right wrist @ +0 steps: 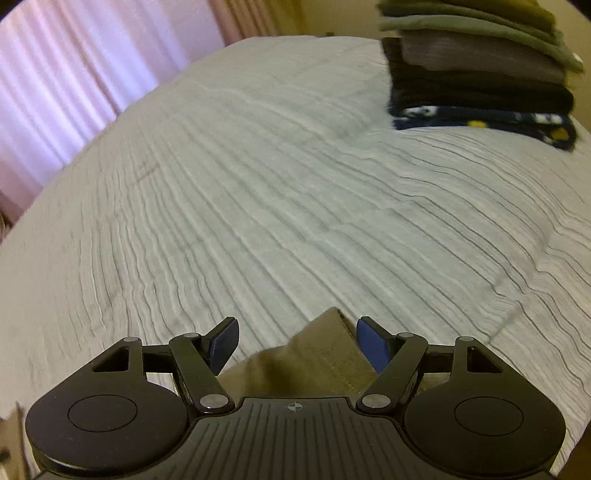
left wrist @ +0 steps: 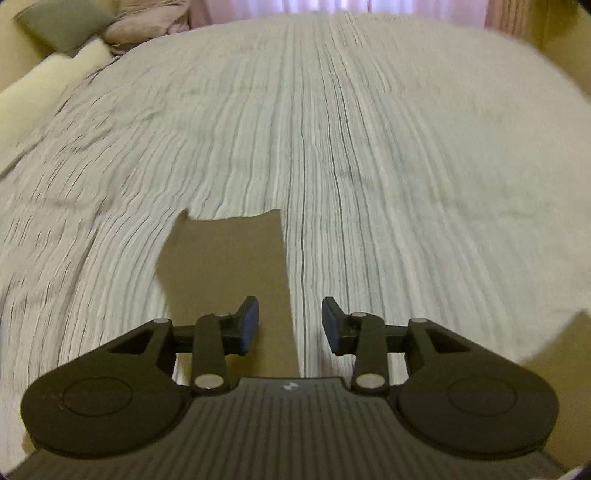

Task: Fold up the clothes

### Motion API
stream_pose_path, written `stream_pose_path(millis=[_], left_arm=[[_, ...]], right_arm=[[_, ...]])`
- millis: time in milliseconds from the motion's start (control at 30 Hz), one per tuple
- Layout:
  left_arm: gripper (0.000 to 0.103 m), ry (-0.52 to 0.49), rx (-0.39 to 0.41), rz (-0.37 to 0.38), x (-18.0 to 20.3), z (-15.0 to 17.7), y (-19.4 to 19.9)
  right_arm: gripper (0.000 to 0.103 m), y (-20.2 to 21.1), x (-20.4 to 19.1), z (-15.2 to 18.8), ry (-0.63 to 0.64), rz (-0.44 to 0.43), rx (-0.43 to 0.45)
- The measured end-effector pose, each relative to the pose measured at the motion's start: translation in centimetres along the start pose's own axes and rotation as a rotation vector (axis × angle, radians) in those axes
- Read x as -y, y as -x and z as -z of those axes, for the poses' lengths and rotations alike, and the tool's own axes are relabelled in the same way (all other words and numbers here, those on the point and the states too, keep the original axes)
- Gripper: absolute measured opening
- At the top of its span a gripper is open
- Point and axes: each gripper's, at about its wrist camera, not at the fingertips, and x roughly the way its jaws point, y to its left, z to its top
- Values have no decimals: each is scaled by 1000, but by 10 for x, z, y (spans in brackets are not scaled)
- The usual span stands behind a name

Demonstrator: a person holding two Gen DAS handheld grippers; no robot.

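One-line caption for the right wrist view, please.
Right gripper open above an olive-brown garment on the striped bedspread, folded clothes stack at the far right.

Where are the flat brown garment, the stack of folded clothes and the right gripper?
flat brown garment (left wrist: 229, 258): left wrist view, middle of its flat panel.
stack of folded clothes (right wrist: 476, 70): right wrist view, dark middle layers.
right gripper (right wrist: 297, 345): right wrist view, midway between open fingertips.

A grey ribbed bedspread (left wrist: 369, 147) – pillows (left wrist: 66, 26) at its head, pale curtains (right wrist: 74, 74) beyond.
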Motion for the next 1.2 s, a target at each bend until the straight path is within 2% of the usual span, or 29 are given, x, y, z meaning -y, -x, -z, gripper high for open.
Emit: stream_pose_path(millis=[67,133,167,200,233,267,333,400,467,533,600,700,800,900,1000,1100,1200], left_arm=[[34,-39,-44,-61,10,-6,-23],[33,-36,-85,-134,9,-5,-43],[30,-29,-90,-136,6,-4,-49],[10,-5,-88,-120,-1,-3,-52],[1,37,-72,-94,-10,-3,-50],[1,91,-50,-60,-21,-3,-45],[1,263,29,37,-53,2,-23],[1,429,139,94,-93,16,12],[1,576,242,119,-133,41,46],[0,723,303,108,-174,78,76],[0,869,272,60,-208,123,85],[0,1048,158,-22,-239,192,73],[0,1194,102,-3,-249,236,55],[2,1243,133,47,-253,244,50],[3,1228,162,69,-253,239,58],[12,1232,173,89,-259,238,64],[13,1229,172,101,-260,239,72]], right_arm=[[74,-2,-2,2,8,13,-1],[74,-2,6,4,-20,20,-5],[74,-3,10,4,-36,22,-11],[74,-4,13,3,-54,28,-20],[74,-4,15,3,-68,35,-27],[74,-5,17,2,-83,41,-34],[74,-4,20,0,-107,49,-36],[74,-1,19,-1,-117,59,-34],[74,1,15,0,-106,69,-34],[74,4,11,0,-93,79,-34],[74,5,6,2,-75,95,-31],[74,5,-2,9,-49,126,-18],[74,4,-12,14,-6,160,-13],[74,8,-23,20,54,164,1],[74,21,-35,31,110,109,16],[74,37,-45,51,90,-36,-13],[73,44,-52,81,-24,-212,-133]])
